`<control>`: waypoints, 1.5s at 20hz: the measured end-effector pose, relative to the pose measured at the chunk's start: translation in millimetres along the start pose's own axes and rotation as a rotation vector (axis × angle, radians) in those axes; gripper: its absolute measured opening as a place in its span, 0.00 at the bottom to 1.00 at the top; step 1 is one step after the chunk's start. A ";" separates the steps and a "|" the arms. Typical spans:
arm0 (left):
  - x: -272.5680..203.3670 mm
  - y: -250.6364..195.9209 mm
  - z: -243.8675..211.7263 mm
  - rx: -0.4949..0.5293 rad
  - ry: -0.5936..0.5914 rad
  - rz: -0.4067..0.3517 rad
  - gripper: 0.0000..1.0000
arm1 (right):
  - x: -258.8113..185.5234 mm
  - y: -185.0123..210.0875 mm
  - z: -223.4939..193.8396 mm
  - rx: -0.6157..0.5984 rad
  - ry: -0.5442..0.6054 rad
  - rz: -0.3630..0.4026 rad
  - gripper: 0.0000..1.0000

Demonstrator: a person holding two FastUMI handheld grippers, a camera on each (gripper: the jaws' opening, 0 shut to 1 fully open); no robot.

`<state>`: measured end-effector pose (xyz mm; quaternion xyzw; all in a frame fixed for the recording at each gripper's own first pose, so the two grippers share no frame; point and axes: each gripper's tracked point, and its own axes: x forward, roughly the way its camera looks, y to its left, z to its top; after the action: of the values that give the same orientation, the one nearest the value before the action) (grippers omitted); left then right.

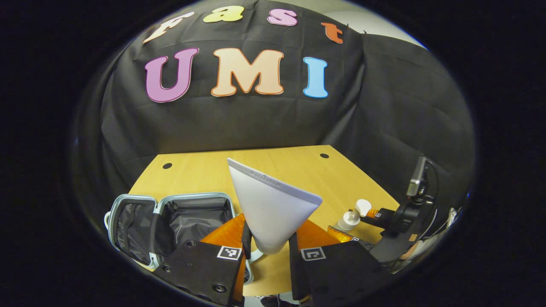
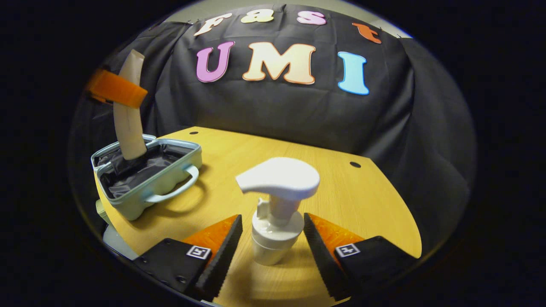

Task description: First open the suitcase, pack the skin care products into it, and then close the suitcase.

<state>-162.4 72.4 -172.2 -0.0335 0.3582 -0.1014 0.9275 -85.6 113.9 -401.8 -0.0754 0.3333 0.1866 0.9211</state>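
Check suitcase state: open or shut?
Open. The suitcase lies with its lid folded flat, dark lining exposed in both halves in the left gripper view. The left gripper holds a tube over it.

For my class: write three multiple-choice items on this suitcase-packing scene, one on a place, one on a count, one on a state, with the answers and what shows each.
1. Where is the white tube?
A. between the left gripper's fingers
B. flat on the table
C. beside the pump bottle

2. How many holes show in the wooden table?
A. none
B. two
C. five

3. The suitcase is:
A. zipped shut
B. open
C. upside down

Answers: 1 A, both fingers press it; 2 B, two dark holes near the far edge; 3 B, its dark lining shows.
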 end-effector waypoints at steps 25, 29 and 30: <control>41.5 191.1 -159.2 -0.036 0.567 0.280 0.37 | -83.9 83.9 162.4 0.093 -0.223 0.182 0.57; 61.4 195.4 -156.1 -0.033 0.540 0.263 0.37 | -75.8 91.9 165.8 0.085 -0.208 0.172 0.58; 66.3 194.7 -155.4 -0.041 0.522 0.257 0.42 | -73.6 94.5 167.3 0.087 -0.205 0.176 0.58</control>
<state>-186.9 250.2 -357.2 0.0207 0.5881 0.0192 0.8083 -76.9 223.2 -227.7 0.0137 0.2507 0.2586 0.9328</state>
